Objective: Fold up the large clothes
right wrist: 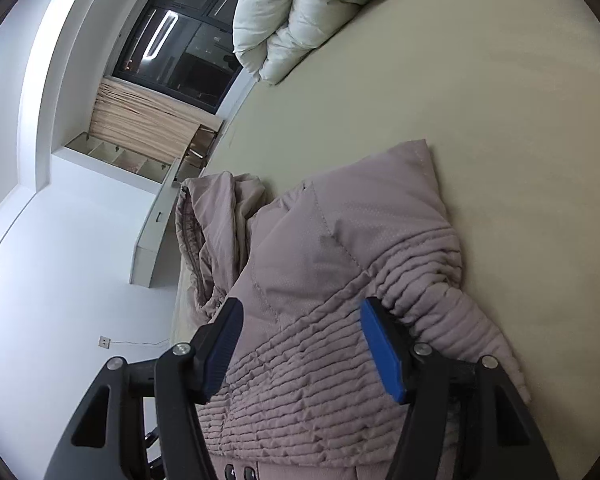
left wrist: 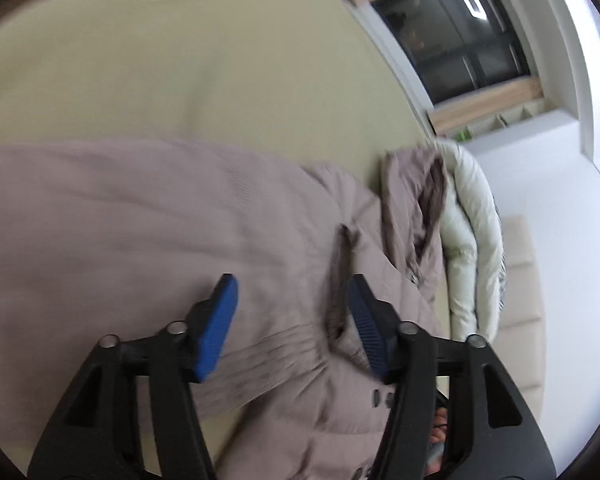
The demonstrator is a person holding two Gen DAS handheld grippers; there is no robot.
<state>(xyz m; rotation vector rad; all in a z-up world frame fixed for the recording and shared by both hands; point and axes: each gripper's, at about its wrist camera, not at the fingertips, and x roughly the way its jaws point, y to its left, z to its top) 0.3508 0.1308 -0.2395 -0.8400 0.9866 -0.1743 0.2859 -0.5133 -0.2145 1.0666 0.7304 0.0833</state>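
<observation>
A large mauve padded jacket point(left wrist: 148, 220) lies spread on a pale green bed point(left wrist: 180, 60). My left gripper point(left wrist: 290, 292) is open just above it, its blue pads either side of the gathered waist and a dark zip strip point(left wrist: 342, 276). The left view is blurred. In the right wrist view the same jacket point(right wrist: 340, 248) is partly folded, with its hood point(right wrist: 212, 224) bunched at the left. My right gripper point(right wrist: 300, 316) is open over the ribbed, gathered panel point(right wrist: 300, 392). Neither gripper holds cloth.
A pale green duvet point(right wrist: 300, 12) is heaped at the bed's far end, also seen in the left wrist view point(left wrist: 468, 220). A dark window point(right wrist: 180, 44), wooden shelves point(right wrist: 140, 128) and white walls stand beyond the bed edge. A bare foot point(left wrist: 438, 432) shows below.
</observation>
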